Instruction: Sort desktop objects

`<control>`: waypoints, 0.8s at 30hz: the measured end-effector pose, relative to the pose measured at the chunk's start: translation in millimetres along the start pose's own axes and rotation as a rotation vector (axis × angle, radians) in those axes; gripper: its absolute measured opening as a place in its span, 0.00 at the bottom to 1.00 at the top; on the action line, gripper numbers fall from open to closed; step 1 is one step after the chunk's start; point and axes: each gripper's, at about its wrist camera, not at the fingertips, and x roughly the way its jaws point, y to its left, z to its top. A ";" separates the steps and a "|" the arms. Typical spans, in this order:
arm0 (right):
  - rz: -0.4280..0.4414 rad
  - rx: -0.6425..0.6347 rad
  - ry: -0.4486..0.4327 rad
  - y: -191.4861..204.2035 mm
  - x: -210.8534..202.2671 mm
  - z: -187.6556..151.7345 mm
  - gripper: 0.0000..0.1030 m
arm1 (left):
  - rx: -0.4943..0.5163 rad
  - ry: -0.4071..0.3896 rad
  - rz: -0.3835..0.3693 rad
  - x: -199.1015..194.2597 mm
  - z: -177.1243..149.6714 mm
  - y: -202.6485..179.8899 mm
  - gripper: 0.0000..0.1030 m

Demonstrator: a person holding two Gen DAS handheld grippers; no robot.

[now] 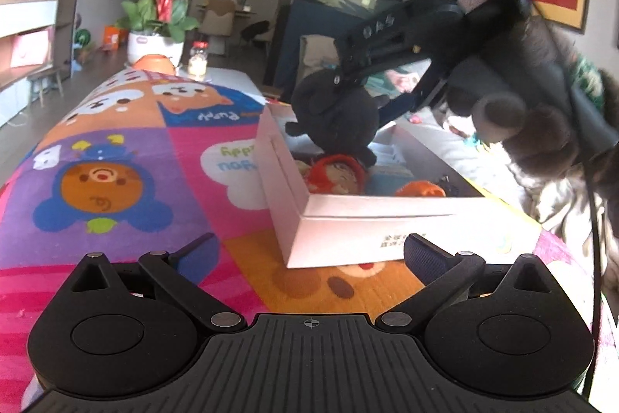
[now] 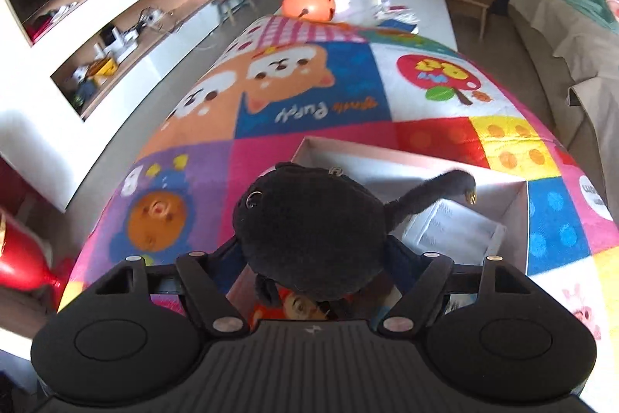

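A white open box (image 1: 348, 219) stands on the colourful cartoon cloth (image 1: 135, 149). My right gripper (image 2: 313, 254) is shut on a black plush toy (image 2: 309, 231) and holds it just above the box (image 2: 518, 219); in the left wrist view the toy (image 1: 336, 115) hangs from that gripper (image 1: 340, 80) over the box. A red-haired plush doll (image 1: 336, 171) and an orange item (image 1: 421, 188) lie inside the box. The doll also shows under the black toy in the right wrist view (image 2: 298, 304). My left gripper (image 1: 309, 250) is open and empty, low in front of the box's near corner.
A potted orchid (image 1: 162, 10), a glass jar (image 1: 198, 59) and an orange pumpkin bucket (image 2: 307, 2) stand at the table's far end. A sofa with clutter (image 2: 561, 6) lies to the right, a TV shelf (image 2: 116, 26) to the left.
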 end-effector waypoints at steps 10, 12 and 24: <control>-0.080 0.080 -0.187 -19.4 -8.9 8.0 0.85 | 0.003 0.017 0.016 4.7 -2.7 -0.5 1.00; -0.075 0.088 -0.221 -22.2 -9.3 10.4 0.85 | 0.003 0.025 0.014 6.6 -3.5 -1.0 1.00; -0.054 0.100 -0.139 -22.8 44.8 21.5 0.59 | 0.005 0.056 0.026 12.7 -5.9 -1.2 1.00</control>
